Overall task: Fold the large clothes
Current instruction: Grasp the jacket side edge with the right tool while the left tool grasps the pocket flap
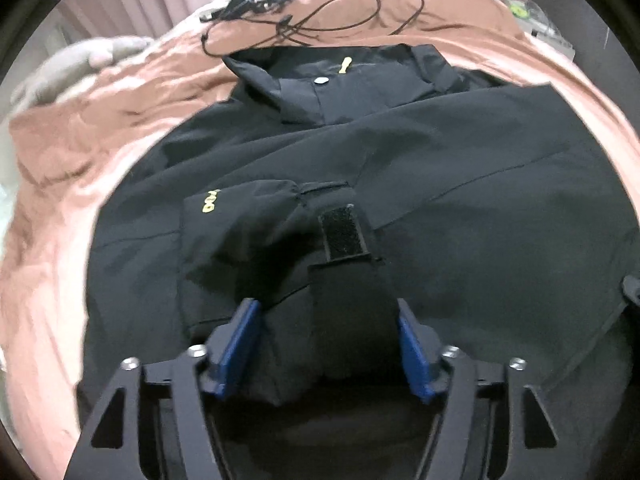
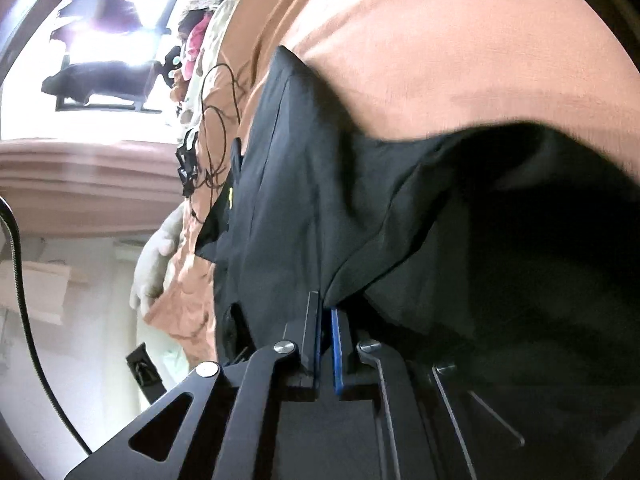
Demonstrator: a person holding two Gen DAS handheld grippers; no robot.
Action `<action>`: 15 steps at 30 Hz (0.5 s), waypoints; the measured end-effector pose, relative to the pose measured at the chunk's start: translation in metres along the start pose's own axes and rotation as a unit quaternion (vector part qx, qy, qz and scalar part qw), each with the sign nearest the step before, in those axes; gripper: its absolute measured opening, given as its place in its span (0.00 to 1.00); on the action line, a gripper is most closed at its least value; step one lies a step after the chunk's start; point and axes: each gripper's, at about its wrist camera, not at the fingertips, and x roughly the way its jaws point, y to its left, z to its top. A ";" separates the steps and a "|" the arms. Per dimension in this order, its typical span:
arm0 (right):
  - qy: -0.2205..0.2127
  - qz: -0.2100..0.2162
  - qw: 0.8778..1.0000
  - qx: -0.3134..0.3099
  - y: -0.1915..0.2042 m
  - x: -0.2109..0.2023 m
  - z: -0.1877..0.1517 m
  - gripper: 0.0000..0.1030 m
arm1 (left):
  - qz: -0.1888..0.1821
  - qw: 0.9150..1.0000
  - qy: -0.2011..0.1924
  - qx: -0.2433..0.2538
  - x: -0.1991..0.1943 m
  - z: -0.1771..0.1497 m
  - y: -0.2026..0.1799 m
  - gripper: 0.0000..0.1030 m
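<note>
A large black jacket (image 1: pixel 400 152) with yellow print lies spread on a salmon bedspread (image 1: pixel 80 160), collar at the far side. One sleeve is folded over the body, and its cuff with a velcro tab (image 1: pixel 343 236) lies between the blue pads of my left gripper (image 1: pixel 328 320). The left gripper is open around the cuff, jaws wide apart. In the right wrist view, my right gripper (image 2: pixel 326 312) is shut on an edge of the black jacket (image 2: pixel 360 208) and holds the fabric lifted off the bedspread (image 2: pixel 460 48).
Black cables (image 1: pixel 320 12) and a small black device lie on the bedspread beyond the collar. A grey plush toy (image 1: pixel 76 68) sits at the bed's far left. Curtains and a bright window (image 2: pixel 100 20) are behind the bed.
</note>
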 end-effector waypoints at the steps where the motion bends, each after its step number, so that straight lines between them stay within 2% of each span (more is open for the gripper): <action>1: -0.008 0.003 1.000 0.001 -0.001 -0.004 0.003 0.04 | -0.009 1.000 -0.006 -0.001 0.001 0.001 0.000 0.48; 3: -0.024 0.004 1.000 0.003 -0.003 -0.011 0.006 0.04 | -0.006 1.000 -0.015 0.011 0.000 0.005 -0.005 0.38; 6: -0.043 0.005 0.999 0.018 -0.010 -0.020 0.011 0.04 | -0.021 0.999 -0.030 0.019 -0.005 0.012 -0.014 0.34; 11: -0.066 0.004 0.997 0.028 -0.017 -0.033 0.021 0.04 | -0.051 0.997 -0.060 0.015 -0.023 0.020 -0.019 0.33; 15: -0.063 -0.001 0.998 0.028 -0.016 -0.033 0.024 0.04 | -0.077 0.993 -0.087 -0.014 -0.048 0.021 0.004 0.32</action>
